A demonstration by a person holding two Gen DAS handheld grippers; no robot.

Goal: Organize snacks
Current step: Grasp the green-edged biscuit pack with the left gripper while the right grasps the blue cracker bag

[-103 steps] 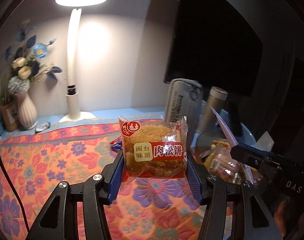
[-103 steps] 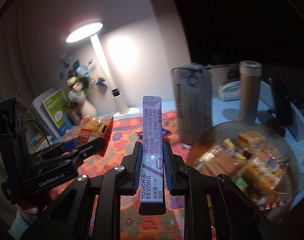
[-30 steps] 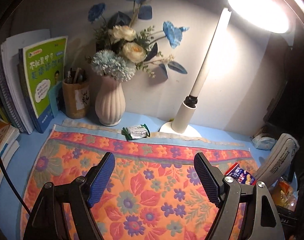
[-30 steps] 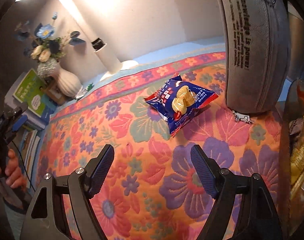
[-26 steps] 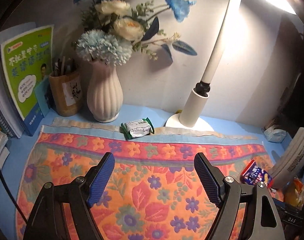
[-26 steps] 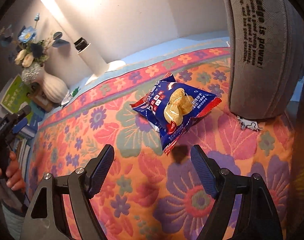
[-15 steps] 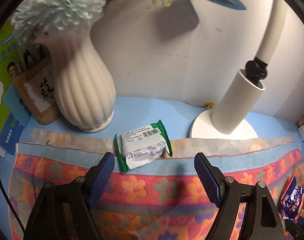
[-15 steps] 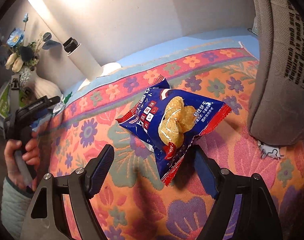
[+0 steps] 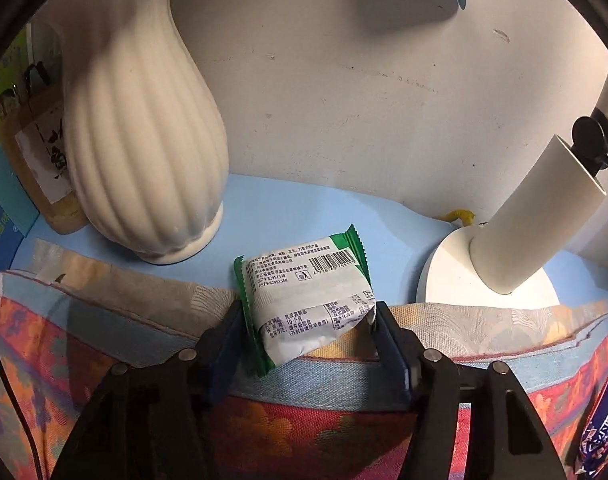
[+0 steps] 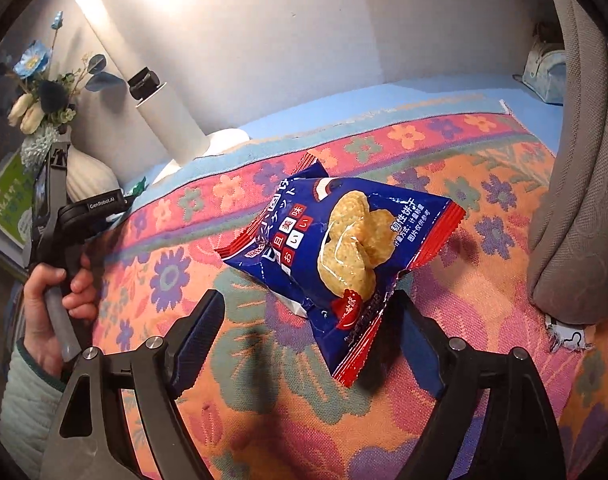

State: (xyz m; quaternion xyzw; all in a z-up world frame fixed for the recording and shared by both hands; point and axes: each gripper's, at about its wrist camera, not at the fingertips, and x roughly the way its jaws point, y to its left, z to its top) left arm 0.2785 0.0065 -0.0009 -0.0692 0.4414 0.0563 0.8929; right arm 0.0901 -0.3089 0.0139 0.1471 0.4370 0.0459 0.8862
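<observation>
The green-and-white packet now sits between our left tool's fingers, which half a second ago stood wide apart and short of it. They have closed in until both pads touch the wrapper's sides, so we judge the grip made or nearly made; the packet rests where it was, on the far edge of the flowered cloth, just near the white vase on its left and the lamp base on its right. For the task, this means one more stray snack is about to be lifted.

The blue cracker bag lies on the cloth in the middle of the surface, left of the grey pouch. Our right tool has moved closer over the last second: its fingers are spread wide, one on each side of the bag's near corner, not yet pressing it. We take it that this bag is next to be gripped.

The left tool reaches low and level toward the far wall, held by the left hand wrapped round its handle. The right tool points down and forward over the cloth, tilted toward the bag.
</observation>
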